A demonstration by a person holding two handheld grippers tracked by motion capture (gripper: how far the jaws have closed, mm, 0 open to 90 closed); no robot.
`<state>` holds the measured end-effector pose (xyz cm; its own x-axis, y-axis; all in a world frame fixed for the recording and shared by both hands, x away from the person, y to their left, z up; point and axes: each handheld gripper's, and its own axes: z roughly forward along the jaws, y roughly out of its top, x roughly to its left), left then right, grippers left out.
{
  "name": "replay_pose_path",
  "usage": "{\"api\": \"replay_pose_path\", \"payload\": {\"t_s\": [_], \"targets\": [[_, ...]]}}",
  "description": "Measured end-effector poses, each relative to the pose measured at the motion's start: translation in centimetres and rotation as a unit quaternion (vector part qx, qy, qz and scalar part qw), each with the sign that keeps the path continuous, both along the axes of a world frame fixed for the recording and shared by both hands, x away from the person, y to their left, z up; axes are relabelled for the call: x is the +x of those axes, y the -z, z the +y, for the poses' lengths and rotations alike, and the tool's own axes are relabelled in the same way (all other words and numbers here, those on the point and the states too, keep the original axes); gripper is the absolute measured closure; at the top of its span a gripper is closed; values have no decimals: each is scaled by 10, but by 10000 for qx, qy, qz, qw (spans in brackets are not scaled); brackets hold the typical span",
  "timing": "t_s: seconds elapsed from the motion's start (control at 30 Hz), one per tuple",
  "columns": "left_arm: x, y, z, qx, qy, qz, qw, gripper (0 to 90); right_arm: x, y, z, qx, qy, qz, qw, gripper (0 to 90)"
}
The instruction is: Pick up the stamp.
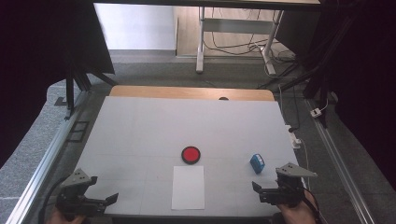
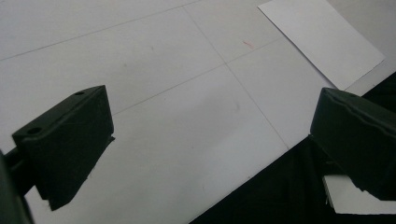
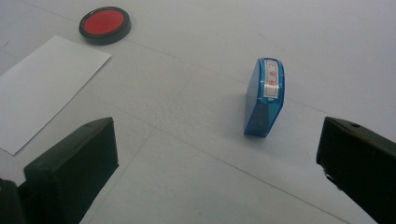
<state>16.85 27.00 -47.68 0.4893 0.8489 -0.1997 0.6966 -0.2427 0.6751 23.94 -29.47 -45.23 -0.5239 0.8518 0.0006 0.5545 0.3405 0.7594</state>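
You have a blue stamp [image 3: 265, 98] standing on the table, right of a white paper sheet [image 1: 188, 187]. A round red ink pad [image 1: 191, 154] lies just behind the sheet.

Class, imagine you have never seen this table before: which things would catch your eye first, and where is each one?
First the round red ink pad in its black rim, near the table's middle, just beyond the white sheet of paper at the near edge. Next the small blue stamp, lying alone to the right, just ahead of the open right gripper.
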Motion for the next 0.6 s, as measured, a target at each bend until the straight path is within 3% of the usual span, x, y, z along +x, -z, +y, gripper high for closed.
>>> {"api": "replay_pose_path", "payload": {"t_s": [0.37, 0.6], "targets": [[0, 0, 0, 4, -8, 7, 10000, 0, 12, 4, 1, -93, 92, -37, 9999, 0], [0, 0, 1, 1, -23, 22, 10000, 0, 21, 6, 6, -158, 96, 95, 9998, 0]]}}
